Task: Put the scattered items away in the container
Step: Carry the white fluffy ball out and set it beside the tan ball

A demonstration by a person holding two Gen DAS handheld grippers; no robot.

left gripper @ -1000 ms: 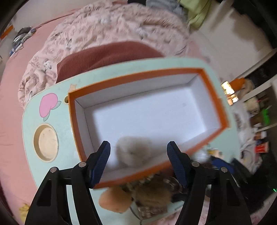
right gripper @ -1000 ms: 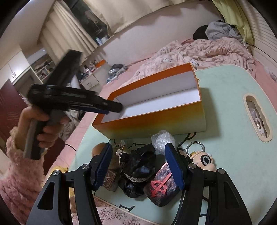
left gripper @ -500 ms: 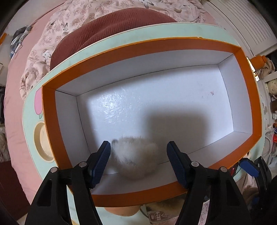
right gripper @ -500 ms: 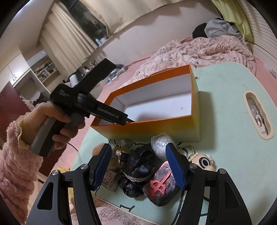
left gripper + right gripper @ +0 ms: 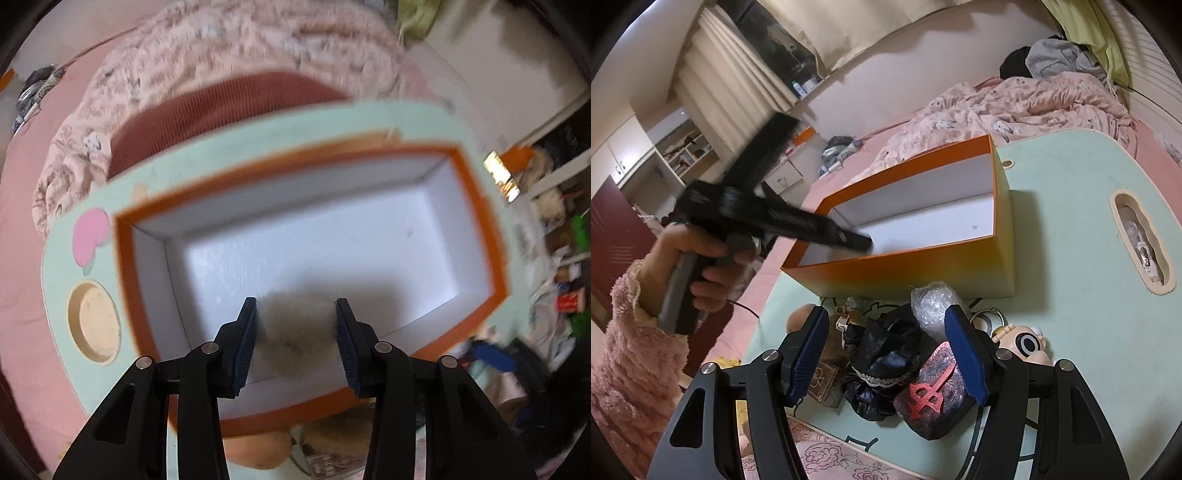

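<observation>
An orange box (image 5: 125, 258) with a white inside stands on the mint table (image 5: 1071, 280); it also shows in the right wrist view (image 5: 923, 269). My left gripper (image 5: 295, 332) is shut on a beige fluffy pompom (image 5: 297, 328) and holds it over the box's near end. From the right wrist view the left gripper (image 5: 860, 242) reaches over the box rim. My right gripper (image 5: 890, 350) is open and empty above a pile: a black lace bundle (image 5: 886, 354), a dark red pouch (image 5: 934, 398), a bubble-wrapped item (image 5: 932, 302).
A round-eyed toy with a key ring (image 5: 1019, 339) lies right of the pile. A small card box (image 5: 827, 384) and an orange plush (image 5: 258, 448) lie at the table's near edge. The table has a round recess (image 5: 98, 321) and an oval slot (image 5: 1141, 240). A bed lies beyond.
My left gripper's jaws have narrowed onto the pompom, and the gripper has pulled up and back from the box. The right gripper has stayed open over the pile.
</observation>
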